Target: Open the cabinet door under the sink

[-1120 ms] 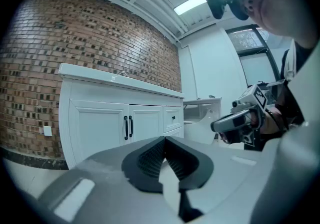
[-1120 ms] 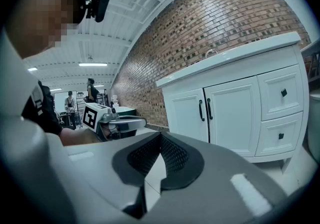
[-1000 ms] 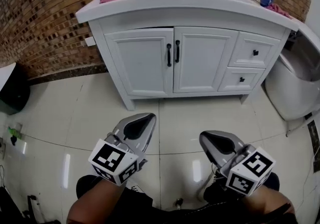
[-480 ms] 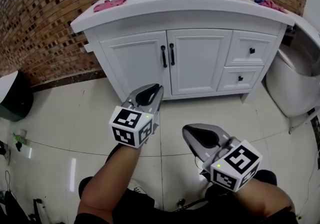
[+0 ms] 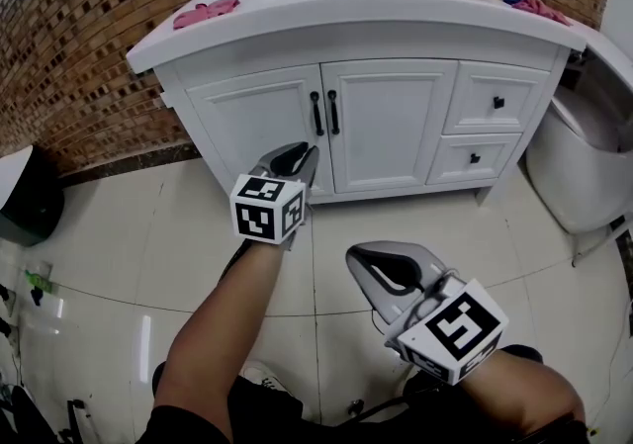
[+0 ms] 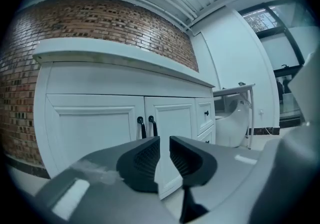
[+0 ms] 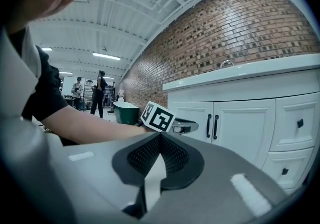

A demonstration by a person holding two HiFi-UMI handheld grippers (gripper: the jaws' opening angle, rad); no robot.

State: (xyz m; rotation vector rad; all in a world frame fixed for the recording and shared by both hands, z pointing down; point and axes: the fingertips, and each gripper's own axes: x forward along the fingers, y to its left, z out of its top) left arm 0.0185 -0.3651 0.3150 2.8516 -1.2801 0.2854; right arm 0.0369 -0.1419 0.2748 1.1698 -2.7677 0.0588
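Doors under the sink are both closed: left door (image 5: 255,126), right door (image 5: 391,121), black handles (image 5: 316,114) side by side at the centre seam of the vanity. Left gripper (image 5: 302,151) is raised and aimed at those handles, near the cabinet front but not touching. Its jaws are parted by a narrow slot with nothing in it, probably sized for the thin bar. Right gripper (image 5: 358,258) hangs low and back over the floor, jaws clenched tip to tip and empty. Likely parked clear of the door swing.
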